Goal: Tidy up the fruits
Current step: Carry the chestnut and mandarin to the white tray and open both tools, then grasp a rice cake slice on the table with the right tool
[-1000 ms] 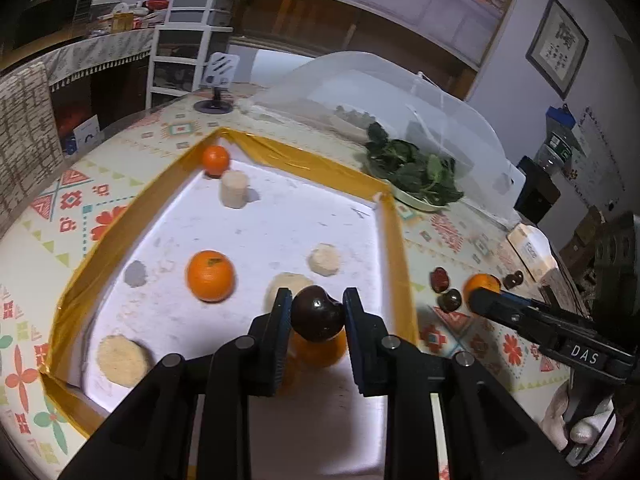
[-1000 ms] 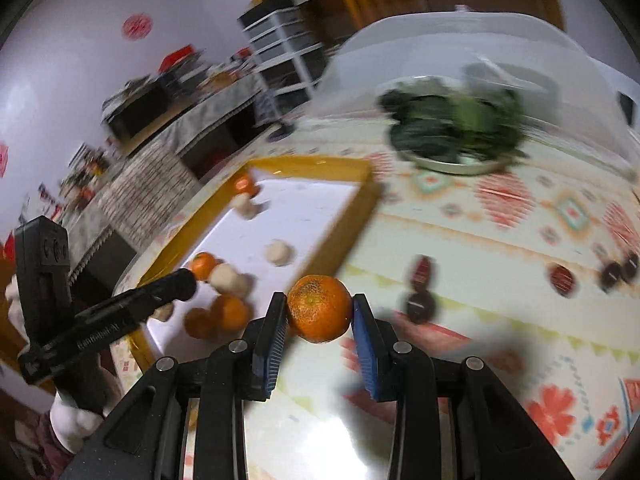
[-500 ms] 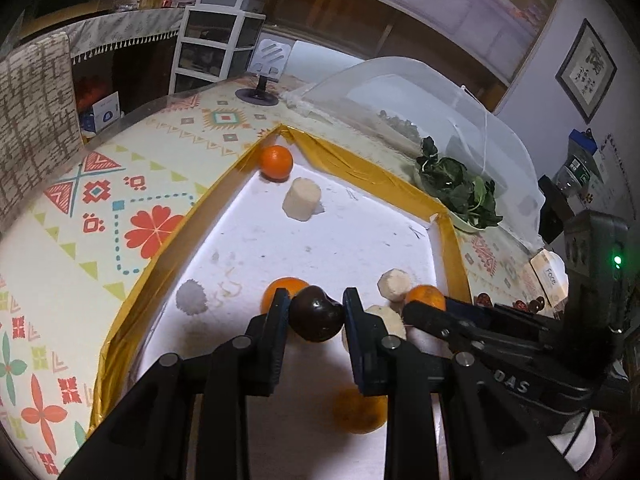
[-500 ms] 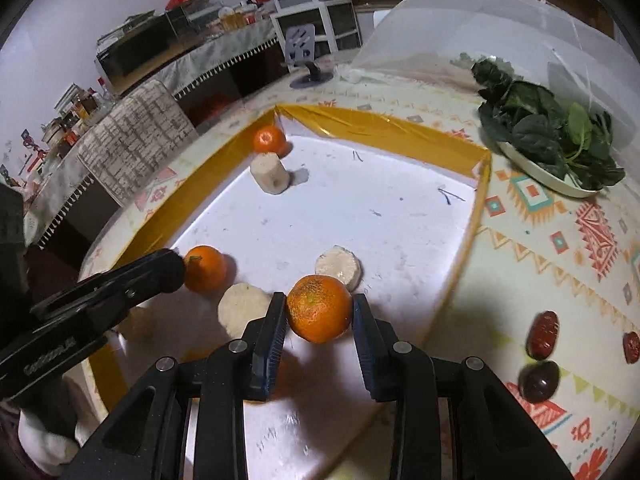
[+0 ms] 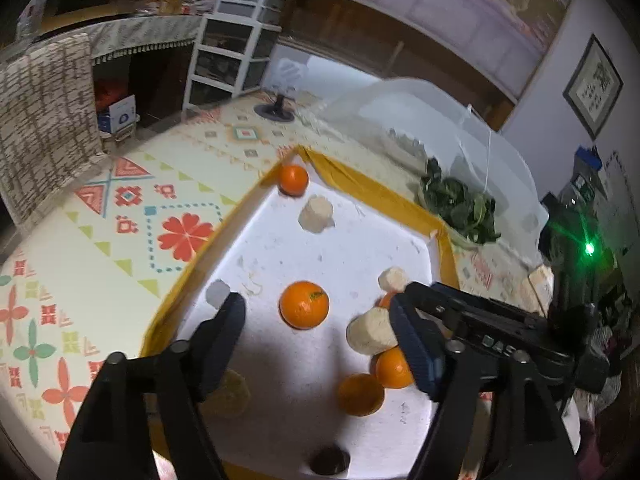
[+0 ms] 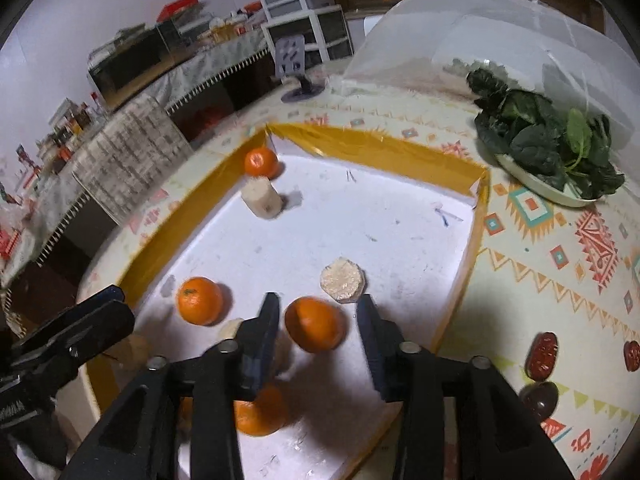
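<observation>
Right wrist view shows the right gripper (image 6: 316, 322) just spreading, its released mandarin (image 6: 314, 323) loose between the jaws over the yellow-rimmed tray (image 6: 380, 148), so it could roll into the cut sugarcane piece (image 6: 343, 280) or off the near edge.

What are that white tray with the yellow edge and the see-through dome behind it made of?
The tray looks like white foam board, matte and scuffed, its rim wrapped in glossy yellow tape. The dome seems fine white mesh over thin ribs, though it could be thin plastic.
</observation>
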Motion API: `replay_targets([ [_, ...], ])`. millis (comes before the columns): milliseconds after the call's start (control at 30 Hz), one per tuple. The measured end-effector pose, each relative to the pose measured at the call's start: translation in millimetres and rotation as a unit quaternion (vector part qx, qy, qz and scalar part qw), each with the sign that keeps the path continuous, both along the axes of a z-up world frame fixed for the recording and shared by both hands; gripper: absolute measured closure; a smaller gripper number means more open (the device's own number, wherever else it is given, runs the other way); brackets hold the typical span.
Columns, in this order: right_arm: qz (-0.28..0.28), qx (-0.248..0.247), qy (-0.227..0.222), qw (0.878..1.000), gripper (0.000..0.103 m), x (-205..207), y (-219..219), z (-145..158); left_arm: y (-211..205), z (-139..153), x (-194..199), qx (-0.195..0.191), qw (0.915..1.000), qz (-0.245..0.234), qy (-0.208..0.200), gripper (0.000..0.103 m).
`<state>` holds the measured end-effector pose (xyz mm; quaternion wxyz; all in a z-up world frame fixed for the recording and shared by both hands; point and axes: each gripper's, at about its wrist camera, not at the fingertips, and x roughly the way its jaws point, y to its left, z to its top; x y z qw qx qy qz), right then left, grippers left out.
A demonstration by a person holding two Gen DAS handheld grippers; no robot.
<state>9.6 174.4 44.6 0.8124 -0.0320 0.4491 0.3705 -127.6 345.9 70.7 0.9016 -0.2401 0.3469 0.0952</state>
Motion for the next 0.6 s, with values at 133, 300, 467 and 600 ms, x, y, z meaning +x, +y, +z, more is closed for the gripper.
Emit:
replay_targets([
  [133, -0.013, 0.021, -0.032, 0.999, 0.047, -11.0, -23.5, 23.0, -9.4, 19.9, -11.2, 0.028, 0.9991, 0.019, -0.026, 0.013],
  [300, -0.052, 0.040, -0.094, 0.993, 0.031, -31.7, -77.8, 52.9, -33.5, 47.7, -28.3, 0.037, 0.9956, -0.007, -0.086, 0.012],
  [467, -0.125, 0.020, -0.181, 0.975, 0.002, -49.9, -151.0, 72.8, -76.4, 66.5, -31.2, 0.067, 0.9916, -0.045, -0.101, 0.012],
  [600, -0.201, 0.034, -0.161, 0.966, 0.001, -44.4, -237.6, 70.8, -107.8, 66.5, -25.2, 0.073, 0.9908, -0.074, -0.087, 0.012],
])
